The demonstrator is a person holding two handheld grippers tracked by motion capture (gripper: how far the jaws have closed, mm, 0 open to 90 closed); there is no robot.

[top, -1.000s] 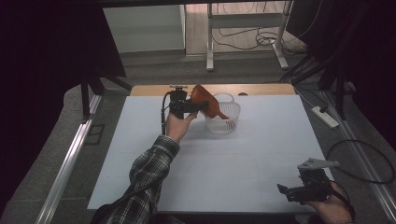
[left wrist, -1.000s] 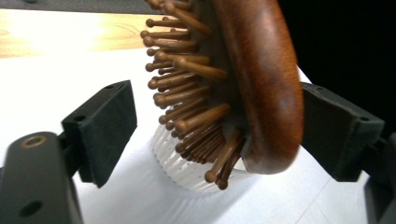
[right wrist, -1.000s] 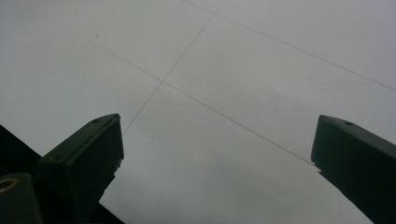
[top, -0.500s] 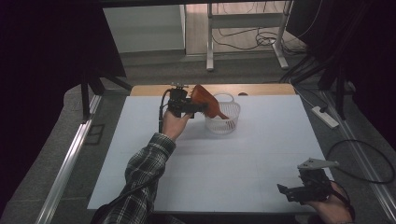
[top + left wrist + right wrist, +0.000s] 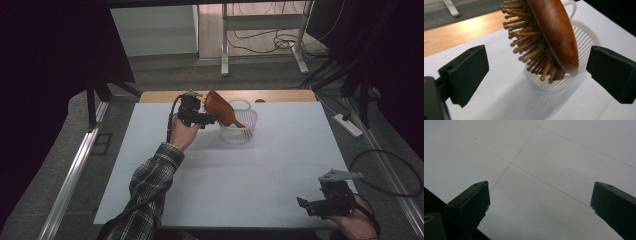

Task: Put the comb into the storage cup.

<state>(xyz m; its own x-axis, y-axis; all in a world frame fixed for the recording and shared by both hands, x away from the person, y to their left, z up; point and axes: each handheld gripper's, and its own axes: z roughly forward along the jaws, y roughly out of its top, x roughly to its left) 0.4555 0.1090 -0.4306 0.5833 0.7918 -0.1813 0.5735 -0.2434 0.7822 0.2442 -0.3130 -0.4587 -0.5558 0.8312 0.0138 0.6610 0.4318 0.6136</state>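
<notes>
Above one white basket (image 5: 564, 82), one wooden hairbrush (image 5: 551, 32) leans, apparently released, between the left gripper's (image 5: 536, 75) just-opened fingers.

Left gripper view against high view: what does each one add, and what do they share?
Left gripper view: the brush's bristles peg by peg, leaning on the basket's rim, and the left tool with its jaws just opening, standing clear of the brush on both sides. High view: the right tool at the table's near right corner, a plaid sleeve, cables on the floor beyond. Both: brush, basket, white table.
</notes>
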